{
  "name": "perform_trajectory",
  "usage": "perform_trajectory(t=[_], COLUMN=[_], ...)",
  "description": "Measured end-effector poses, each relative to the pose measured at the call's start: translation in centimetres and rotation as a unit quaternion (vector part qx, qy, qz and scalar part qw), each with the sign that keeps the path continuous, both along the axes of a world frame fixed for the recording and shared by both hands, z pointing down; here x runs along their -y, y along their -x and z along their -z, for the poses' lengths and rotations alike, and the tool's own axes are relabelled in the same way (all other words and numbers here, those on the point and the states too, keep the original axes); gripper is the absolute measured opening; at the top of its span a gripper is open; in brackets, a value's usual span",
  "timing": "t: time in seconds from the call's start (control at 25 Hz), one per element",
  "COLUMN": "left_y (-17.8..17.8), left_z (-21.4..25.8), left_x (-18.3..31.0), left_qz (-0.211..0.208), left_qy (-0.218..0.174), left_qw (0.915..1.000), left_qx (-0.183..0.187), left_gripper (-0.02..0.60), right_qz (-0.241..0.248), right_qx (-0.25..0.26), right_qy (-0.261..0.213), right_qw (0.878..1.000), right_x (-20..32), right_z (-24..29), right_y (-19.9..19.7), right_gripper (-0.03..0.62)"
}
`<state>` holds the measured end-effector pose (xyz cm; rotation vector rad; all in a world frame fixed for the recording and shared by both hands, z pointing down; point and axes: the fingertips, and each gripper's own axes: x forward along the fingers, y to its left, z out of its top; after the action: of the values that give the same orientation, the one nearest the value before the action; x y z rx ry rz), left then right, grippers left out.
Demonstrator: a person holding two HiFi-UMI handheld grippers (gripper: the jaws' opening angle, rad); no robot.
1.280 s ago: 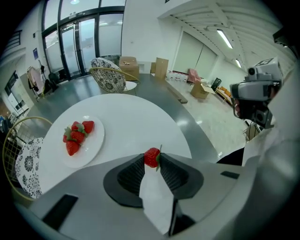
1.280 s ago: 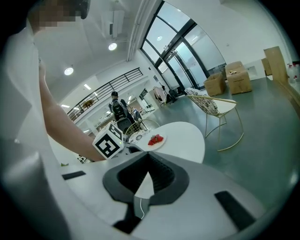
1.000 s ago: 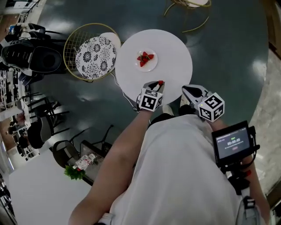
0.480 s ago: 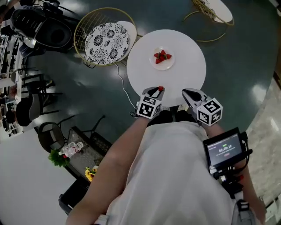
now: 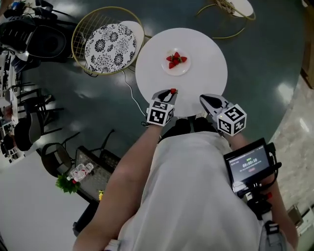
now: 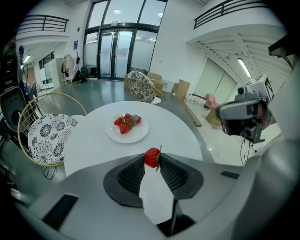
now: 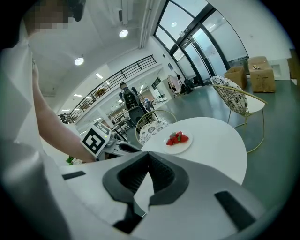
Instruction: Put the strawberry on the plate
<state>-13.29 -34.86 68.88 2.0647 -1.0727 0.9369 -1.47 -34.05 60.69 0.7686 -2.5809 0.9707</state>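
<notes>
A red strawberry with a green stalk is pinched at the tips of my left gripper, which hangs over the near edge of the round white table. The same strawberry shows at that gripper's tip in the head view. Further across the table stands a white plate carrying several strawberries; plate and strawberries sit near the table's middle. My right gripper is shut with nothing between its tips and hovers at the table's near right edge.
A gold wire chair with a patterned cushion stands left of the table, another wire chair behind it. A cable trails on the dark floor. A screen hangs at the person's right hip. Black chairs crowd the far left.
Both grippers have shifted across the table's near edge, and the head view has swung. The left gripper still holds the strawberry; the right one stays shut.
</notes>
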Motion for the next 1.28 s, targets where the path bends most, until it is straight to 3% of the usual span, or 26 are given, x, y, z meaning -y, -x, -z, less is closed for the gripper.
perform_trajectory(t=[0.28,0.48,0.64,0.8,1.0,1.28], left_y=[-2.3,-0.8,-1.7,-2.9,-2.4,-2.0], left_z=[0.9,-2.6,-3.8,-4.9,-5.7,-6.5], left_x=[2.9,7.2,8.9,11.0,12.9,13.4], left_qz=[-0.007,-0.010,0.006,0.014,0.021,0.065], left_qy=[-0.010,0.011,0.031,0.039,0.030,0.046], left_qw=[0.9998,0.9995,0.9993,0.9986,0.9976,0.9951], left_qx=[0.014,0.027,0.018,0.032,0.059,0.058], left_gripper=[0.110,0.110,0.110,0.110,0.110,0.110], right_qz=[-0.012,-0.011,-0.013,-0.010,-0.008,-0.020], right_qx=[0.010,0.007,0.011,0.019,0.016,0.014], right_qy=[0.007,0.025,0.029,0.038,0.048,0.056], right_qw=[1.000,1.000,0.999,0.999,0.999,0.998], right_x=[-0.2,2.6,3.7,4.3,3.1,2.3], right_z=[0.2,-2.6,-2.4,-3.0,-3.6,-4.1], right_y=[-2.2,0.0,-0.6,-1.9,-1.7,-2.3], right_gripper=[0.006,0.006,0.006,0.006,0.006,0.006])
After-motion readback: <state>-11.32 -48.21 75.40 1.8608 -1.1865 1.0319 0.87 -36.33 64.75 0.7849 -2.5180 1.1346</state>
